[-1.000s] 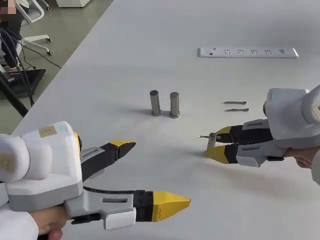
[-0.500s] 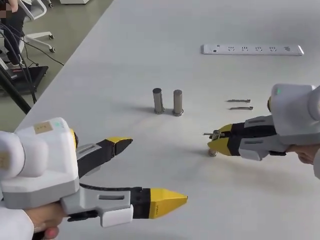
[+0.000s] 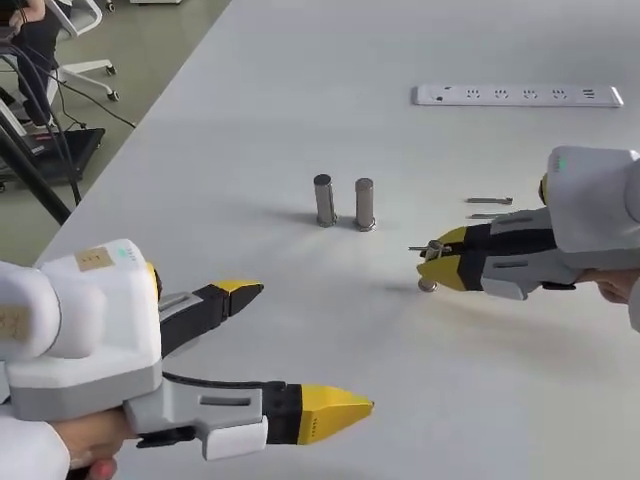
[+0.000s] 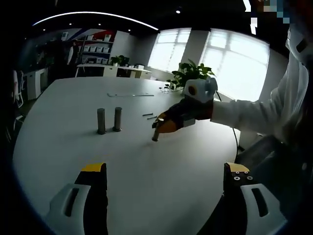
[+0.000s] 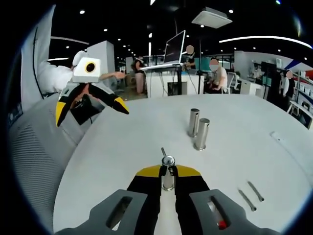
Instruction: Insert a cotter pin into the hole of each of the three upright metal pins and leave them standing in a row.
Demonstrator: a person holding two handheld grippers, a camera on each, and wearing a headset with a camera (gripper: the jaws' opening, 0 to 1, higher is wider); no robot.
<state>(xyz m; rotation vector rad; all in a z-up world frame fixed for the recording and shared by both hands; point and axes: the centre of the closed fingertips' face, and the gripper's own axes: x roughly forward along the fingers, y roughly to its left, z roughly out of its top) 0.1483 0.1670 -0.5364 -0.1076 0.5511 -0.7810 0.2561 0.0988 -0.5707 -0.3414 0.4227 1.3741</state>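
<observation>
Two bare metal pins (image 3: 344,202) stand upright side by side mid-table, also seen as the two pins (image 5: 197,127) and the pair (image 4: 108,120). My right gripper (image 3: 437,262) is shut on a third metal pin (image 3: 429,270) with a cotter pin (image 3: 419,248) through its top; that held pin (image 5: 168,172) is upright between the yellow fingertips. Its foot looks just above the table. My left gripper (image 3: 315,350) is open and holds nothing, low at the near left. Two loose cotter pins (image 3: 488,206) lie right of the pair.
A white power strip (image 3: 518,96) lies at the far right of the white table (image 3: 250,130). Office chairs and cables (image 3: 45,80) stand on the floor beyond the table's left edge. People sit at distant desks (image 5: 205,73).
The right gripper has shut on the third pin and holds it upright; it looks slightly raised. The head camera has shifted. The left gripper has stayed open.
</observation>
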